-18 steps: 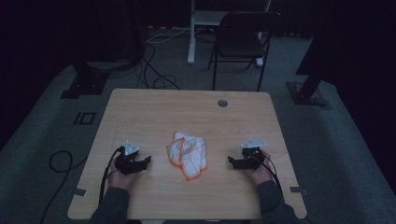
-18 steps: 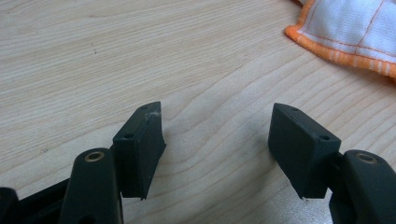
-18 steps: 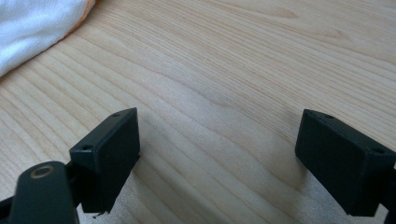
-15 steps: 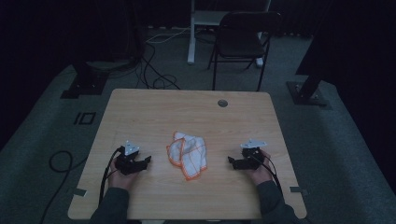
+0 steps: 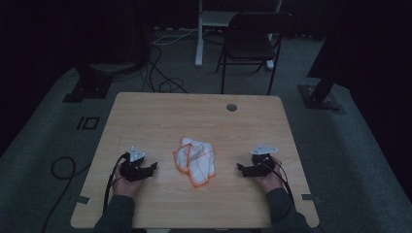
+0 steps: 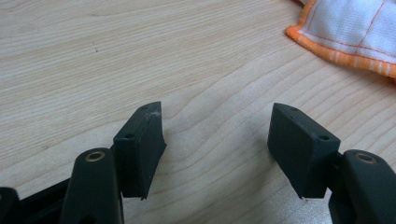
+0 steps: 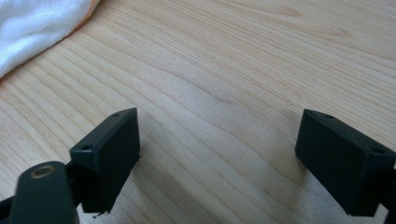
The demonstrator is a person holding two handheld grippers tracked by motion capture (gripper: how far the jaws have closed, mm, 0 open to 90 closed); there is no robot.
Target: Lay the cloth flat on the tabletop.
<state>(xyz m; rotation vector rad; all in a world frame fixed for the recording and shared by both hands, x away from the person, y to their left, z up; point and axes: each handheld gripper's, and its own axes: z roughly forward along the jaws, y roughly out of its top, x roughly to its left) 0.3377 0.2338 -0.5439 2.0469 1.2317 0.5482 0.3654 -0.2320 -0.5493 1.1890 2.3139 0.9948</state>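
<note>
A crumpled white cloth with orange edging (image 5: 195, 160) lies near the middle of the wooden table (image 5: 194, 116). My left gripper (image 5: 154, 166) rests on the table to the cloth's left, held in a hand, jaws pointing toward it. In the left gripper view it (image 6: 215, 128) is open over bare wood, with the cloth's corner (image 6: 350, 32) at top right. My right gripper (image 5: 240, 168) sits to the cloth's right, also hand-held. In the right gripper view it (image 7: 219, 140) is open with nothing between the jaws, and the cloth (image 7: 37, 28) is at top left.
A round cable hole (image 5: 231, 107) sits near the table's far edge. Beyond the table stand a black folding chair (image 5: 252, 43) and a white desk leg (image 5: 199, 34). Cables (image 5: 160, 73) lie on the dark floor. Black stand bases (image 5: 87, 90) flank the table.
</note>
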